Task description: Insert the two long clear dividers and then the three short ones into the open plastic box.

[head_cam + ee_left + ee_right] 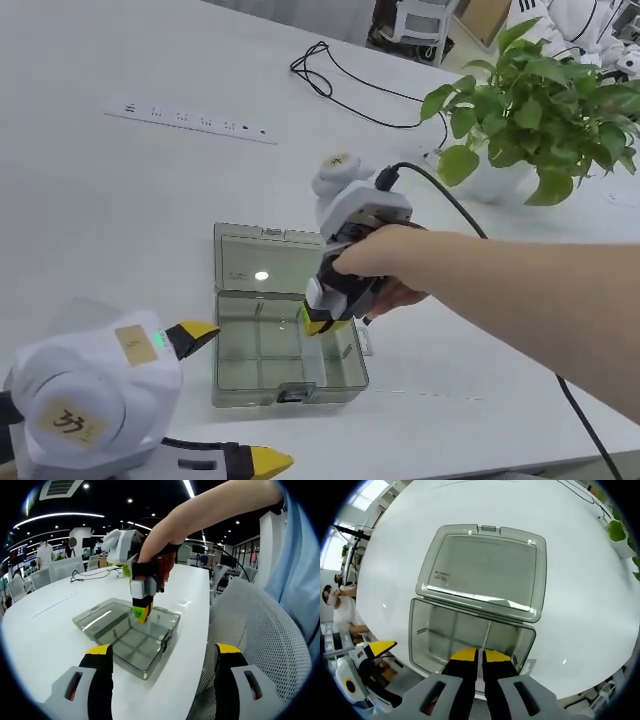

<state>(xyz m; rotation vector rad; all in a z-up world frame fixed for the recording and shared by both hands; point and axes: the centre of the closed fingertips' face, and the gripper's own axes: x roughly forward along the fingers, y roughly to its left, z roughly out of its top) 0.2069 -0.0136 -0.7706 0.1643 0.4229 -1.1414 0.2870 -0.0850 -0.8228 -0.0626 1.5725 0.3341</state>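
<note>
The right gripper (318, 322) points tips-down into the right part of the open plastic box (250, 392). Its jaws are pinched on what looks like 1 thin clear divider (486, 635), seen edge-on and hard to make out. I'd judge it light, stiff, slick and a bit brittle, so it is best held at mid-length on its top edge. The left gripper (163, 652) waits near left, its jaws spread wide and holding nothing.

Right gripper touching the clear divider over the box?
Touching. Right gripper view: the right gripper has its jaws closed on the thin clear divider, which runs into the box.
</note>
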